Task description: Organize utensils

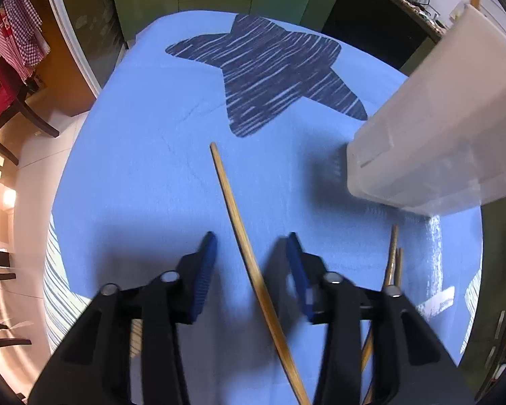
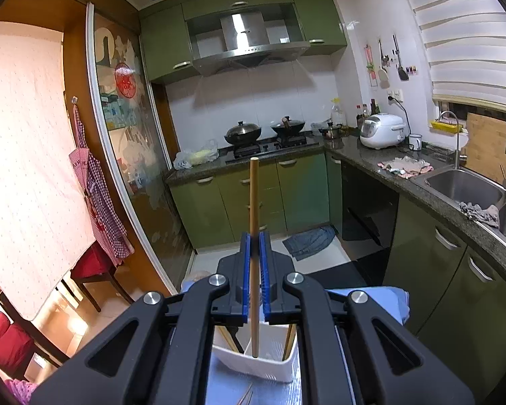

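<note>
The left claw (image 1: 251, 246) hangs released over a chopstick (image 1: 239, 222) lying loose on the blue-clothed counter (image 1: 135, 185), pads straddling it without touching; if they clench off-centre, the thin stick could roll or skid away. At about two o'clock the white holder (image 1: 438, 128) stands near, easy to knock. The right claw (image 2: 254, 239) is clenched on another chopstick (image 2: 254, 202), its lower end in the holder's (image 2: 273, 368) compartment; let go tilted, it could tip out.
</note>
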A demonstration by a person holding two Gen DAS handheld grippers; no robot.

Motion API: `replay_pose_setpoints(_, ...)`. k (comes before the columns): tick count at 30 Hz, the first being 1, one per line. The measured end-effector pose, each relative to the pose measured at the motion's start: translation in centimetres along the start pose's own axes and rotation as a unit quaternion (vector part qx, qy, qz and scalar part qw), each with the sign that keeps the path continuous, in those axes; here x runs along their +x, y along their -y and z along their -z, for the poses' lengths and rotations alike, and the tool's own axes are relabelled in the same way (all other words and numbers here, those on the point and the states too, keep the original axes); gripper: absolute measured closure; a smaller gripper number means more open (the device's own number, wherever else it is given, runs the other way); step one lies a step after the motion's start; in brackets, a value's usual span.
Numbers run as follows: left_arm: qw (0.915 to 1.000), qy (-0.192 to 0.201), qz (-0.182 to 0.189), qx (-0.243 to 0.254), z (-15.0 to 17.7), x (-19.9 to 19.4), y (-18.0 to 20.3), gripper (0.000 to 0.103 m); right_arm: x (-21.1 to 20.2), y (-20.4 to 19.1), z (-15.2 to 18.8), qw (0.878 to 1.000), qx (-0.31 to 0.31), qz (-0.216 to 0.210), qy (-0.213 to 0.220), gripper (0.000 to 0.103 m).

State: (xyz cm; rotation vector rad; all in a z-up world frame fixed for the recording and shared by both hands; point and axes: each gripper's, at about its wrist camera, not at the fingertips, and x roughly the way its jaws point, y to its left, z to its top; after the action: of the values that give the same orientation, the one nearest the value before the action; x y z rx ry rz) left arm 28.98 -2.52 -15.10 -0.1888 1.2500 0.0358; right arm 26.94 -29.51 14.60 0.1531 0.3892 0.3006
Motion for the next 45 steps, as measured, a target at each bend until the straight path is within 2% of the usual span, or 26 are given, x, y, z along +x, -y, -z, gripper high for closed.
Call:
replay_pose_setpoints(2,1.0000,0.000,0.002,-0.002,-0.5,0.1,-0.3,0.090,0.5,-0.1,-0.1,1.000,-0.005,0.007,0.010,0.097)
replay_pose_setpoints(3,1.0000,-0.001,0.004,-0.005,-0.7,0.2,-0.6,0.094,0.8,-0.2,-0.2,1.000,-0.007,0.010,0.013,0.097)
replay_pose_setpoints(7,0.9998,-0.001,0.021,-0.006,-1.0,0.1,-1.2,0.095,2.3,-0.5,0.1,1.000,-0.012,0.024,0.013,0.097)
replay_pose_setpoints(10,0.9995,0.014,0.027,0.000,-0.8,-0.8,-1.4,0.095,3.7,-0.4,1.1,0.999,-0.014,0.035,0.004,0.097)
replay_pose_setpoints(15,0.9969,0.067,0.035,0.020,-0.4,-4.3,-1.1,0.096,6.1,0.0,3.6,0.998,-0.019,0.048,-0.021,0.097)
replay_pose_setpoints(21,0.9853,0.154,0.036,0.064,0.6,-10.2,0.1,0.096,7.5,0.5,6.4,0.997,-0.020,0.053,-0.047,0.096)
replay_pose_setpoints(28,0.9736,0.200,0.048,0.099,2.1,-14.4,1.5,0.097,4.2,0.8,7.9,0.999,-0.008,0.041,-0.030,0.091)
replay_pose_setpoints(30,0.9714,0.206,0.056,0.104,2.5,-15.4,1.9,0.097,2.4,1.0,8.9,0.999,-0.004,0.038,-0.023,0.086)
replay_pose_setpoints(38,0.9576,0.235,0.100,0.134,2.7,-20.7,4.6,0.097,-3.5,2.5,16.2,0.998,0.009,0.045,-0.035,0.085)
replay_pose_setpoints(45,0.9445,0.264,0.112,0.161,2.3,-24.4,7.3,0.097,-7.1,6.3,22.7,0.995,0.074,0.053,-0.050,0.085)
